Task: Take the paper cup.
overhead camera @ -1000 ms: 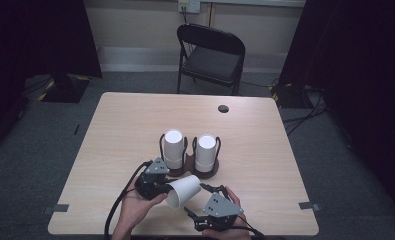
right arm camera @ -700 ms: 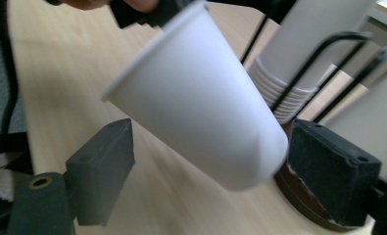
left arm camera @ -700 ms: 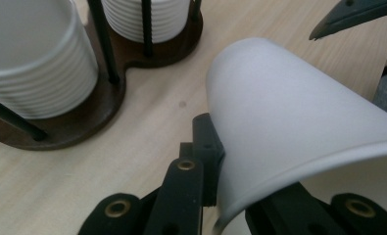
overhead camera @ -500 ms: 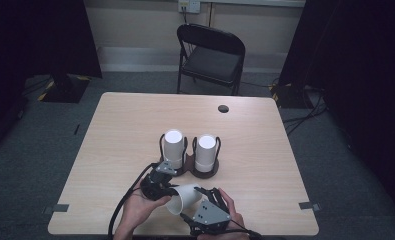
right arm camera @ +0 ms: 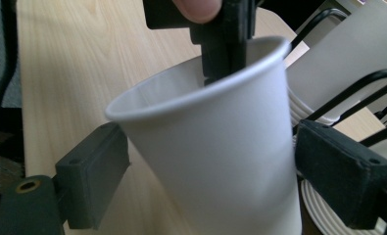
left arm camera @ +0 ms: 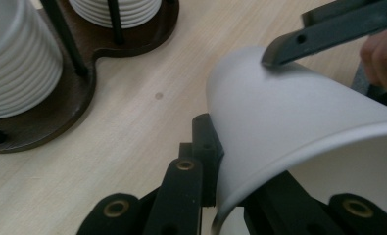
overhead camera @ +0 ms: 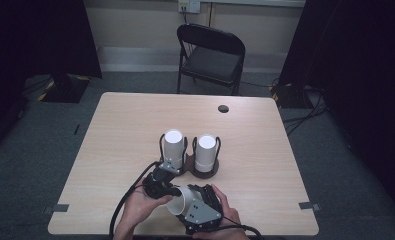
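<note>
A single white paper cup (overhead camera: 179, 205) lies tilted on its side above the table's front edge, between my two grippers. My left gripper (overhead camera: 174, 191) is shut on its rim, with one jaw inside and one outside (left arm camera: 225, 196). In the right gripper view that pinch shows at the top (right arm camera: 225, 44). My right gripper (overhead camera: 187, 201) straddles the cup's wall (right arm camera: 215, 147). Its jaws have just been opening. The left pad (right arm camera: 95, 181) lies at the wall and the right pad (right arm camera: 343, 181) stands off it. Behind are two stacks of white cups (overhead camera: 174, 149) (overhead camera: 206, 152) in a dark wooden holder (overhead camera: 190, 169).
The holder's base (left arm camera: 83, 93) and black wire posts lie close past the left gripper. The wooden table (overhead camera: 130, 125) has a cable hole (overhead camera: 223, 108) at the back right. A black folding chair (overhead camera: 212, 55) stands beyond the far edge.
The right gripper has shifted left around the cup, and the cup has come lower, toward the front edge. The left gripper has kept its pinch on the rim.
</note>
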Demonstrator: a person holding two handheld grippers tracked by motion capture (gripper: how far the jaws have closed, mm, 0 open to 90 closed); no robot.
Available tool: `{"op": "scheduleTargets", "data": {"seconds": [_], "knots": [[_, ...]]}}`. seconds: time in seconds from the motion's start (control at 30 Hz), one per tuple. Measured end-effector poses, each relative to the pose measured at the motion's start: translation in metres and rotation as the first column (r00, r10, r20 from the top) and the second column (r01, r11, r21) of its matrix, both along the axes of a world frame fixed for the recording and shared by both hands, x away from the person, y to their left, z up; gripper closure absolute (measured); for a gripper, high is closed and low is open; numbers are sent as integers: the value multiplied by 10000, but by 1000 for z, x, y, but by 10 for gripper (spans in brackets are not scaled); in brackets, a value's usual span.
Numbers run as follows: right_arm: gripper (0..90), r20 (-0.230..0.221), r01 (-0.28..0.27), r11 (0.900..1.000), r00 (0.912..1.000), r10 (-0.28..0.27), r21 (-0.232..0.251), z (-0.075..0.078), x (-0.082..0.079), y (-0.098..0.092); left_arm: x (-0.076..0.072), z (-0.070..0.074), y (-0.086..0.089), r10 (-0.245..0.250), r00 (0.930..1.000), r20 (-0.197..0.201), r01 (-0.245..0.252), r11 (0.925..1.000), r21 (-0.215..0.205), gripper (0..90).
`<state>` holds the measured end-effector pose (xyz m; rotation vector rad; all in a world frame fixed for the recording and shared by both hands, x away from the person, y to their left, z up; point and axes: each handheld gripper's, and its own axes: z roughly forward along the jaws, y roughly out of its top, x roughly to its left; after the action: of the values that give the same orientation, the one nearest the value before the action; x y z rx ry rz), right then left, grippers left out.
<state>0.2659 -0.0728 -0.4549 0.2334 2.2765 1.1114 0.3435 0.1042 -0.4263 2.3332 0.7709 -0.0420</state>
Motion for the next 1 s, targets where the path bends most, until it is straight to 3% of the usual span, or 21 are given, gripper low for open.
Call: {"op": "scheduleTargets", "data": {"seconds": [0.37,0.5,0.6,0.8,0.9,1.0], "knots": [[142,111,-35,9999,9999,36,-102,-2,3,5,0,1,-1,4,9999,113,-7,9998,209,879],[147,126,-84,9999,9999,86,-118,-3,4,6,1,1,-2,-102,9999,1,102,9999,139,880],[147,71,-135,9999,9999,135,-108,-3,5,7,0,1,-4,-147,9999,-33,146,9998,-148,880],[149,-104,-230,9996,9997,228,-152,-4,10,11,0,1,-8,-409,9991,-104,408,9992,-28,880],[170,-302,-307,9995,9991,311,111,-5,10,12,0,1,-8,-371,9993,-51,372,9992,130,880],[186,-87,-287,9994,9995,289,190,-4,7,13,0,1,-8,-392,9992,-81,392,9992,13,879]]}}
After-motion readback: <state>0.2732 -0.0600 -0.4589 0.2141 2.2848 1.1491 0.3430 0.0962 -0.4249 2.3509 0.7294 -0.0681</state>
